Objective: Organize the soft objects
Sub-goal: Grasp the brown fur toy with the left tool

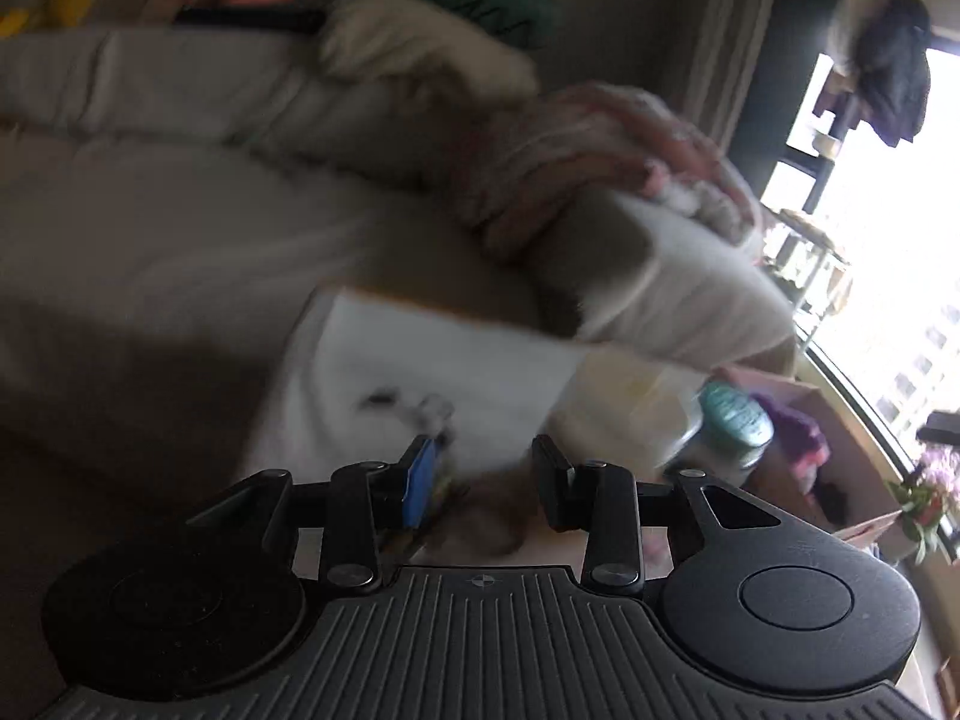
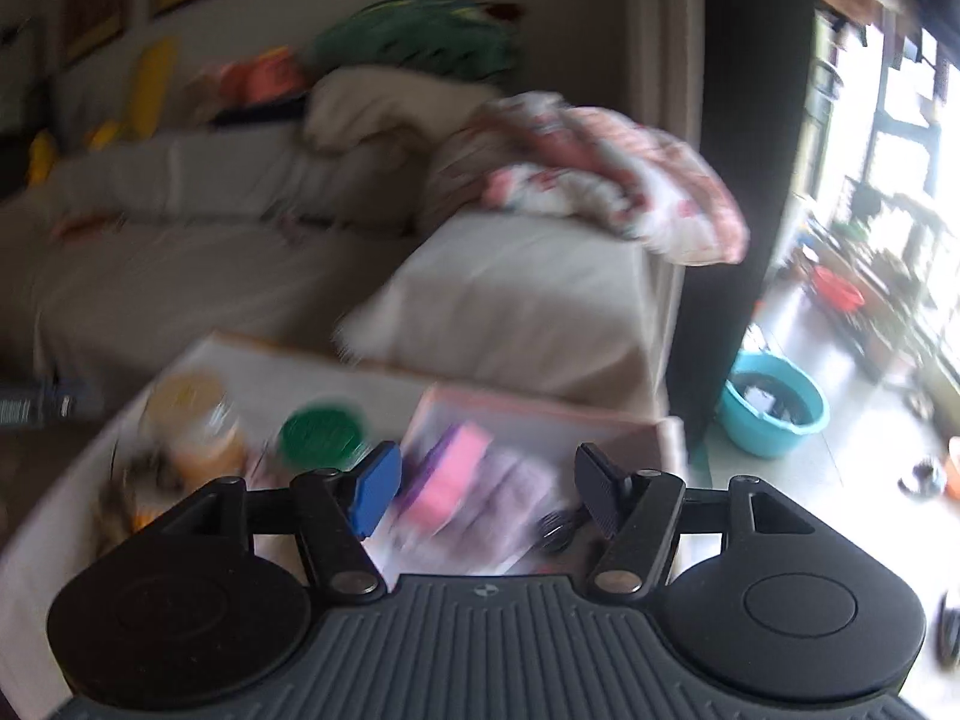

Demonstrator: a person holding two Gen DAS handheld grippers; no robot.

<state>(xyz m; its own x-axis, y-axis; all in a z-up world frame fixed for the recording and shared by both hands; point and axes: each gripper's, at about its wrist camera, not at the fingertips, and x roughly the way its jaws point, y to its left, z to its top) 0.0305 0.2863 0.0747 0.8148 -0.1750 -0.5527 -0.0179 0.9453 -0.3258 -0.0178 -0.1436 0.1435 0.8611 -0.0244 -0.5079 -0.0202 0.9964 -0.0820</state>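
Both views are motion-blurred. A cardboard box on the white table holds pink and purple soft items. My right gripper is open and empty just above the box. In the left wrist view my left gripper is open over a brownish soft thing on the table; I cannot tell if it touches it. A pink-and-white patterned blanket lies on the sofa arm. It also shows in the left wrist view. The box shows at the right.
Jars with a yellow lid and a green lid stand on the table beside the box. A grey sofa with a beige cushion and a green pillow is behind. A teal basin sits on the floor by the window.
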